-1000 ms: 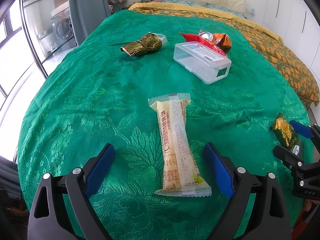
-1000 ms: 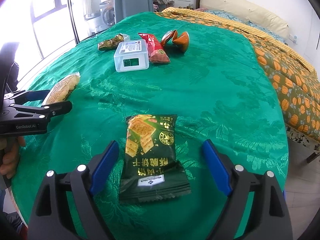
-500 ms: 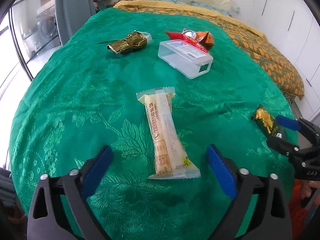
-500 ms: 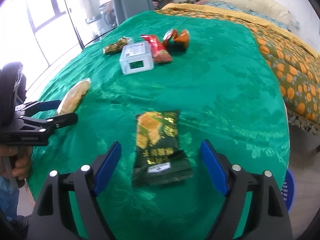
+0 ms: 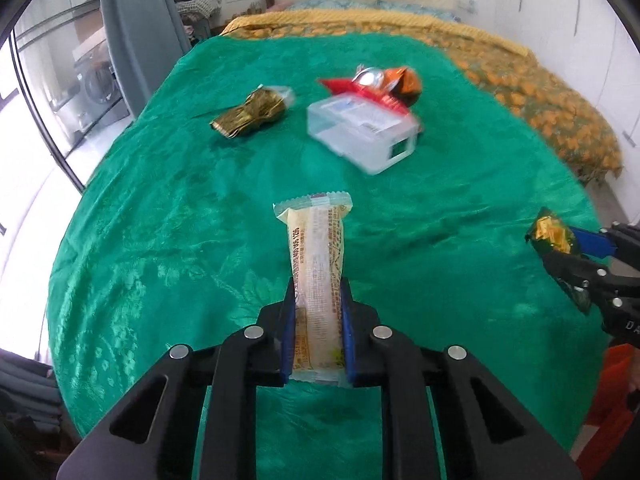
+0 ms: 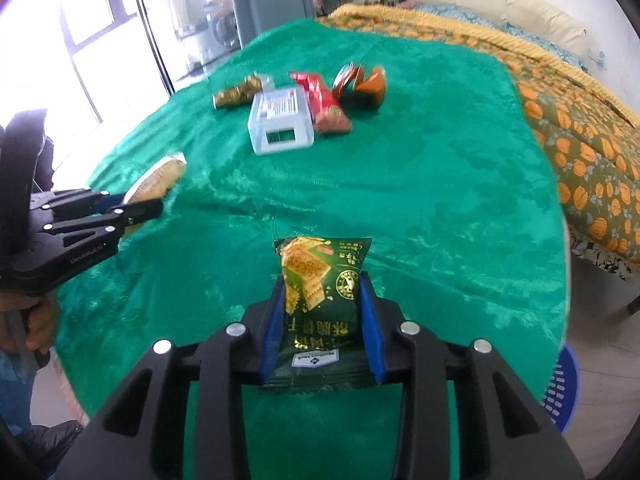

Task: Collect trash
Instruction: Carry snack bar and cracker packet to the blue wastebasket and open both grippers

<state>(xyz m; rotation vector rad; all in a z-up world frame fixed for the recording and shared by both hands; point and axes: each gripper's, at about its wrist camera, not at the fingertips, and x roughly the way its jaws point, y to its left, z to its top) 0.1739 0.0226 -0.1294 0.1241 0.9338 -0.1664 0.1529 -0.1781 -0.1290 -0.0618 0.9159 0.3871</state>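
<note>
A long cream snack wrapper (image 5: 316, 240) sticks out forward over the green bedspread (image 5: 160, 220), with my left gripper (image 5: 317, 286) shut on its near half. A dark green cracker packet (image 6: 324, 256) sits between the blue pads of my right gripper (image 6: 322, 280). Those jaws are closing, and the pads press on both of its sides. From the left wrist view, the right gripper (image 5: 576, 248) shows at the right edge with the green packet (image 5: 550, 232). From the right wrist view, the left gripper (image 6: 148, 206) holds the cream wrapper (image 6: 160, 174) at the left.
Farther up the bed lie a clear plastic box (image 5: 362, 132), a red snack bag (image 5: 348, 86), an orange foil bag (image 5: 400, 80) and a crumpled gold wrapper (image 5: 252, 114). A blue basket (image 6: 564, 388) stands on the floor to the right. An orange patterned quilt (image 6: 580, 152) covers the far side.
Both grippers stood wide open around their wrappers. Now the left has shut on the cream wrapper and the right has closed in on the green packet.
</note>
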